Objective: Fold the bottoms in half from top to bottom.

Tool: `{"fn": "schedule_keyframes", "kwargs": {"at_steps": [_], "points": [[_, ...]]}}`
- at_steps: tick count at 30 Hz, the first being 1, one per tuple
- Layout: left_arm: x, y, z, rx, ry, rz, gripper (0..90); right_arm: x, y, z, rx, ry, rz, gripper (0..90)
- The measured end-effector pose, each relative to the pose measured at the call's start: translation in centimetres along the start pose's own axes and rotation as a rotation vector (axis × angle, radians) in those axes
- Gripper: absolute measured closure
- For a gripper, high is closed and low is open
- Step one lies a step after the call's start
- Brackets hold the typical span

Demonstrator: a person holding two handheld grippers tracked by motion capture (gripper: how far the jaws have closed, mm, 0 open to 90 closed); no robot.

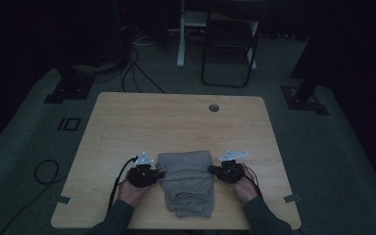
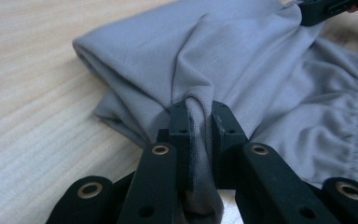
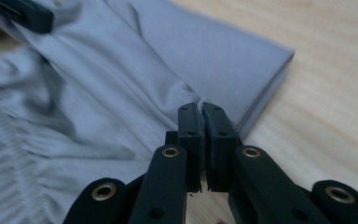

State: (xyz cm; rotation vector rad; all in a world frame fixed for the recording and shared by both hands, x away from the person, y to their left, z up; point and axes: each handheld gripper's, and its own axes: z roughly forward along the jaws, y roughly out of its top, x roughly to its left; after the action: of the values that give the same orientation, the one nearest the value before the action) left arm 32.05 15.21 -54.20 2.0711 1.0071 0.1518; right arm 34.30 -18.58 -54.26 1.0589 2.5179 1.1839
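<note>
Grey folded garment [image 1: 186, 181], wooden table [image 1: 176, 117]

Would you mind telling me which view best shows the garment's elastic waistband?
The left gripper view: the gathered waistband lies sharp at its right edge. The right gripper view has it blurred at the left, and the high view shows it dim and small near the table's near edge.

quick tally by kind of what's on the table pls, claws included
Grey folded garment: 1
Black claws: 2, left claw and right claw, each pinching one side of the garment
Round grommet hole in the table top: 1
Total: 4
</note>
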Motion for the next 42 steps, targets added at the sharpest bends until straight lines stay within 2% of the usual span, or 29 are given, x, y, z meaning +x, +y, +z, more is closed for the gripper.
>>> {"fn": "schedule_keyframes", "kwargs": {"at_steps": [1,5,8,10,12,13,14,17,22,28,37,42], "points": [[-0.2,0.2,0.1,0.012,0.023,0.024,80.9,0.0,-0.1,0.2,0.005,-0.002,0.001,87.3],[-0.5,0.1,0.3,0.012,0.043,0.039,80.7,0.3,0.1,-0.1,-0.024,-0.055,-0.042,62.0],[-0.5,0.2,0.4,0.007,0.049,0.036,80.6,0.3,0.4,0.0,-0.042,-0.055,-0.055,54.1],[-0.6,0.2,0.5,0.007,0.059,0.042,80.6,0.3,0.6,0.5,-0.024,-0.06,-0.058,51.8],[-0.6,0.2,0.5,0.006,0.062,0.043,80.6,0.2,0.7,0.8,-0.011,-0.065,-0.052,52.7],[-0.6,0.1,0.6,0.002,0.068,0.046,80.6,0.1,0.7,1.1,0.003,-0.059,-0.042,58.0],[-0.6,0.1,0.6,-0.002,0.068,0.045,80.6,0.2,0.7,1.2,0.002,-0.047,-0.04,70.3],[-0.2,0.3,0.8,-0.01,0.072,0.038,80.6,0.7,0.9,1.2,0.014,-0.071,-0.081,81.4],[0.5,1.1,1.4,-0.014,0.096,0.029,80.7,0.5,1.4,1.6,0.017,-0.104,-0.096,83.4],[1.7,2.3,2.3,-0.021,0.119,0.01,80.7,-0.8,1.9,2.5,-0.014,-0.118,-0.039,83.7],[3.6,4.4,3.8,-0.026,0.183,-0.027,80.7,-2.7,4.0,4.1,-0.005,-0.152,-0.008,84.5],[5.0,5.9,4.8,-0.038,0.212,-0.08,80.7,-3.9,5.3,5.0,0.005,-0.175,0.002,84.1]]}}
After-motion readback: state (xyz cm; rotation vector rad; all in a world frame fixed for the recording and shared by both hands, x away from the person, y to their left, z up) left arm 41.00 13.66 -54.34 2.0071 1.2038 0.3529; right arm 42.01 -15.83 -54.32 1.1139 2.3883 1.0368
